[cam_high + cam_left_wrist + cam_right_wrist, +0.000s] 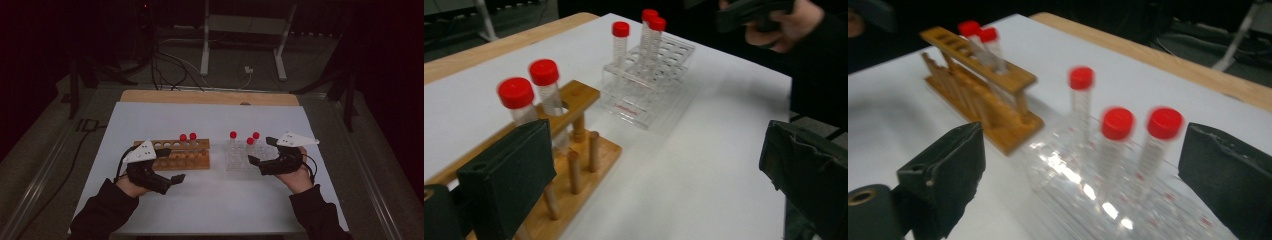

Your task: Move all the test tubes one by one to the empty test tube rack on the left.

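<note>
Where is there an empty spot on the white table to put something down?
The white table is bare behind the wooden rack and the clear rack, and along the near edge between the two hands. The strip between the racks is narrow and crowded.

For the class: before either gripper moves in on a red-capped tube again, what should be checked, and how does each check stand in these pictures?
1. Left gripper open with nothing between its jaws: ok.
2. Right gripper open with nothing between its jaws: ok.
3. Two red-capped tubes upright in the wooden rack: ok.
4. Three red-capped tubes upright in the clear rack: ok.
5. Racks apart, with bare white table surface between them: ok.
6. Right gripper lined up on one tube: cannot tell; two caps lie ahead between its jaws.
</note>
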### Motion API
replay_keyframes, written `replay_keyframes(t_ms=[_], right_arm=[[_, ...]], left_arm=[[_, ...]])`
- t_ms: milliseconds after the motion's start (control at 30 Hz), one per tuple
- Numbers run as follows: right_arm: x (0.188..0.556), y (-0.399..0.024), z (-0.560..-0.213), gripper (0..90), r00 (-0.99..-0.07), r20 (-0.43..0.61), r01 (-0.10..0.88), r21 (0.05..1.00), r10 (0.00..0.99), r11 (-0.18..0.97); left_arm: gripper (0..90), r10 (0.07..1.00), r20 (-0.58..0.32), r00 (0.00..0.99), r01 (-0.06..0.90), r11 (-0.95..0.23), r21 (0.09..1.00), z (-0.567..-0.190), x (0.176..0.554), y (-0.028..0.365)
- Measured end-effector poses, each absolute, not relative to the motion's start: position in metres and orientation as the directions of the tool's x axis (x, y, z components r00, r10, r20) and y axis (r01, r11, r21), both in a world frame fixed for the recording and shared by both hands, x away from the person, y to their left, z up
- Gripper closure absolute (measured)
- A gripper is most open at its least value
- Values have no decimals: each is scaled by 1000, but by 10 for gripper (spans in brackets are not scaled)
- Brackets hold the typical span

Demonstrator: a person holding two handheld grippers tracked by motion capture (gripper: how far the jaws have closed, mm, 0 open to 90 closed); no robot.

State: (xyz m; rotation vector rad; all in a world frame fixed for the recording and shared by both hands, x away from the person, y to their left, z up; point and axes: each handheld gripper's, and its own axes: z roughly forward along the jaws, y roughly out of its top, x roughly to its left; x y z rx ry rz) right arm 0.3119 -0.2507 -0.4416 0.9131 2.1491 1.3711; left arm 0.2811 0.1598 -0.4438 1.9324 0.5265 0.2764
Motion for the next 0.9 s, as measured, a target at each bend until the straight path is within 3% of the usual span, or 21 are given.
replay_keyframes(t_ms=[233, 433, 633, 900], right_arm=[[333, -268, -457, 269, -628, -2, 349, 893, 778, 283], [348, -272, -466, 498, -621, 4, 379, 876, 783, 297], [360, -267, -473, 608, -626, -5, 398, 858, 780, 325], [369, -261, -478, 674, -640, 15, 412, 851, 769, 326]], left_arm=[[21, 470, -51, 881, 232, -337, 913, -450, 277, 160], [21, 474, -50, 879, 234, -336, 912, -452, 277, 161], [21, 475, -50, 878, 238, -343, 909, -454, 278, 161], [21, 476, -57, 878, 242, -338, 910, -456, 279, 162]])
